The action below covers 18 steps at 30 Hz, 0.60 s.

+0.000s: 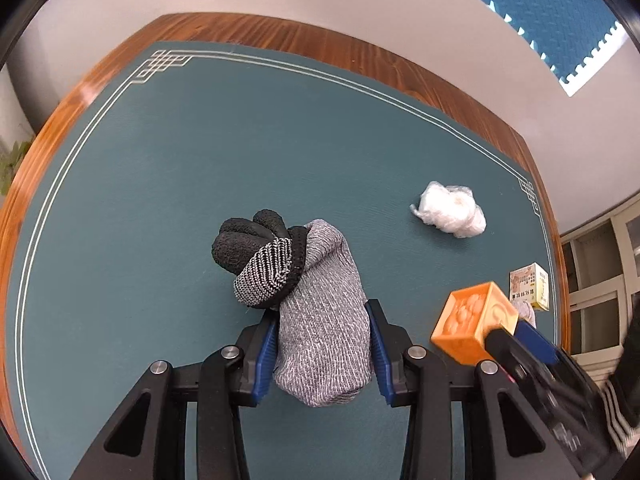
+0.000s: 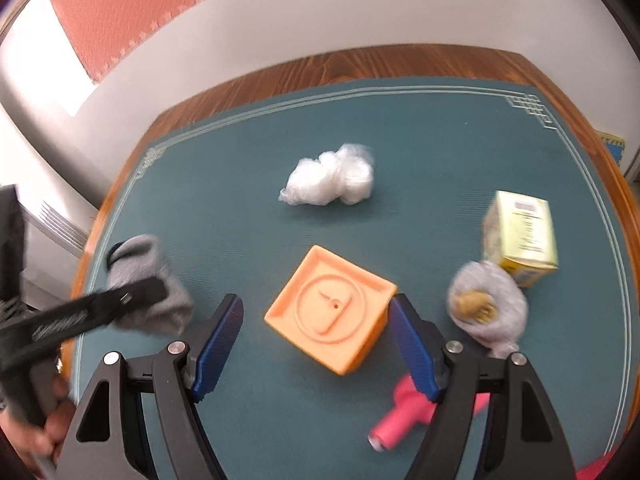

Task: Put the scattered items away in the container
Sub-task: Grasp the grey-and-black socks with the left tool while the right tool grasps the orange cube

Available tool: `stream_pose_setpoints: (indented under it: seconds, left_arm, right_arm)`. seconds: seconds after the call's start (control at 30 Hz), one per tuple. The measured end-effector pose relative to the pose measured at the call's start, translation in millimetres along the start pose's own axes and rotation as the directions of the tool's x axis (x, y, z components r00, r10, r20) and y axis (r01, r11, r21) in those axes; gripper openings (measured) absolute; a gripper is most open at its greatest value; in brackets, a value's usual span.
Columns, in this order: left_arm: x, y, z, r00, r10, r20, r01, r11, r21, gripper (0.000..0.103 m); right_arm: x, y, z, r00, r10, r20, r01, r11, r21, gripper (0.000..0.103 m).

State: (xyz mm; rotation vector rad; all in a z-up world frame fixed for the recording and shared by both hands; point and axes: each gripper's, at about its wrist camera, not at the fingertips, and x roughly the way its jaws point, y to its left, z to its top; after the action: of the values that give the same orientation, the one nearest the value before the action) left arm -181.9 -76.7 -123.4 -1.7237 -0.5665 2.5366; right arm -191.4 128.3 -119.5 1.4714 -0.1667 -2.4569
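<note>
My left gripper (image 1: 322, 344) is shut on a grey knit glove with black fingers (image 1: 316, 320), held above the green mat. The glove also shows blurred at the left of the right wrist view (image 2: 148, 280). My right gripper (image 2: 316, 340) is open around an orange cube (image 2: 330, 310); its right finger touches the cube's corner and the left finger stands apart. In the left wrist view the cube (image 1: 472, 320) sits at the tip of the right gripper. No container shows in either view.
On the mat lie a crumpled clear plastic bag (image 2: 332, 176), a yellow carton (image 2: 520, 236), a grey bundle with a tan patch (image 2: 486, 308) and a pink object (image 2: 400, 416) under my right finger. The wooden table edge (image 2: 616, 168) runs along the right.
</note>
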Motion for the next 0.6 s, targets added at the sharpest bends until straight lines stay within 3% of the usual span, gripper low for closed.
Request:
stream_pose_setpoints:
  seconds: [0.13,0.2,0.3,0.6]
  left_arm:
    - [1.1,7.1,-7.7,1.000,0.002,-0.011,-0.002,1.000,-0.013,0.042]
    - [0.1,11.8,-12.1,1.000,0.002,-0.018,-0.002,1.000,-0.016,0.043]
    - [-1.2,10.9,-14.6,1.000,0.003,-0.019,-0.004,1.000,-0.016,0.043]
    - [-22.6,-26.1,-34.4,1.000,-0.011,-0.016,0.012,0.998,0.058,0.043]
  right_arm:
    - [17.0,4.2,2.4,0.998,-0.056,-0.021,0.056,0.998,-0.017,0.081]
    - [20.0,4.3,1.4,0.997,-0.067,-0.026,0.067,0.997,-0.033,0.068]
    - [19.3,4.1,-1.8,0.997,-0.075,-0.024,0.073,0.995,-0.063,0.067]
    - [-48.6,-10.0,-32.5,0.999,-0.010,0.054,0.012,0.999,-0.035,0.066]
